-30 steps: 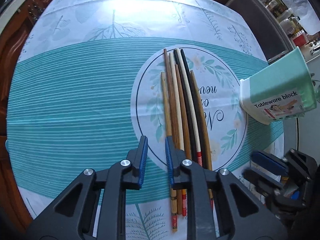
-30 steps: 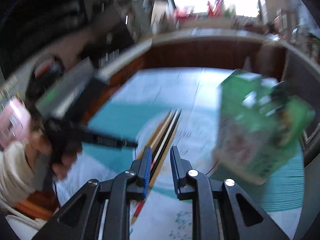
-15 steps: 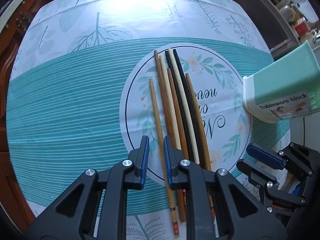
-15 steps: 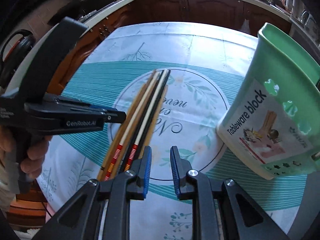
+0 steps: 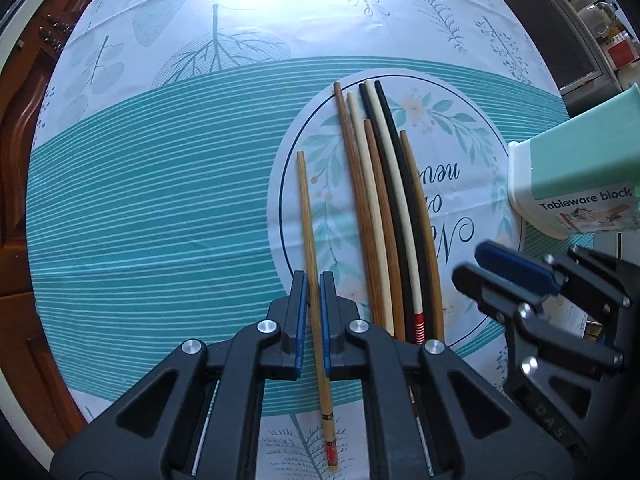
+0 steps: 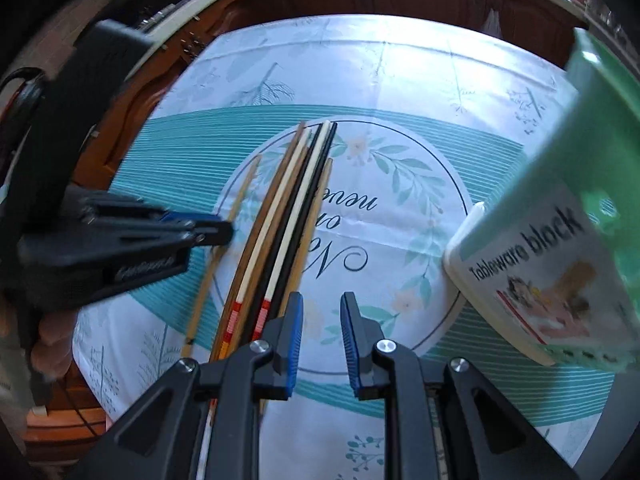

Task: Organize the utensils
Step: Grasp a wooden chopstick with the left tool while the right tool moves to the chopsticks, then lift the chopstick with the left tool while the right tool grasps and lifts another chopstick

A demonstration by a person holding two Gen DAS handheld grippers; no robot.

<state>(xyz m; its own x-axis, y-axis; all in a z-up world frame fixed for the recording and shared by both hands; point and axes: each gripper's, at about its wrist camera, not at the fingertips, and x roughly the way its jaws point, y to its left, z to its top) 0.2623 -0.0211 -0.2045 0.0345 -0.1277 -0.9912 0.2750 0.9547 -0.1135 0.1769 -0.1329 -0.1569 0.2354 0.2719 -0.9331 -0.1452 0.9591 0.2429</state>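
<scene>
A thin light wooden chopstick (image 5: 306,216) lies apart, left of the bundle, on the tablecloth. My left gripper (image 5: 314,280) points straight down over its lower half, its blue pads closing on both sides of it. It also shows as the light chopstick (image 6: 240,196) under the left gripper (image 6: 224,232). Several chopsticks (image 5: 384,200), brown, cream and black, lie side by side in the printed circle. My right gripper (image 6: 320,332) stands open over bare cloth, just right of the bundle's (image 6: 296,200) red-banded ends, holding nothing.
A mint-green holder labelled "Tableware block" (image 6: 560,240) stands at the right edge of the teal-and-white tablecloth (image 5: 160,200). The right gripper (image 5: 470,264) hangs between the bundle and the holder (image 5: 576,168). Dark wooden cabinets ring the table. A hand (image 6: 48,344) grips the left tool.
The light chopstick has slid left out of the bundle and the left jaws have narrowed onto it. The right gripper has tilted down and come closer to the bundle's banded ends.
</scene>
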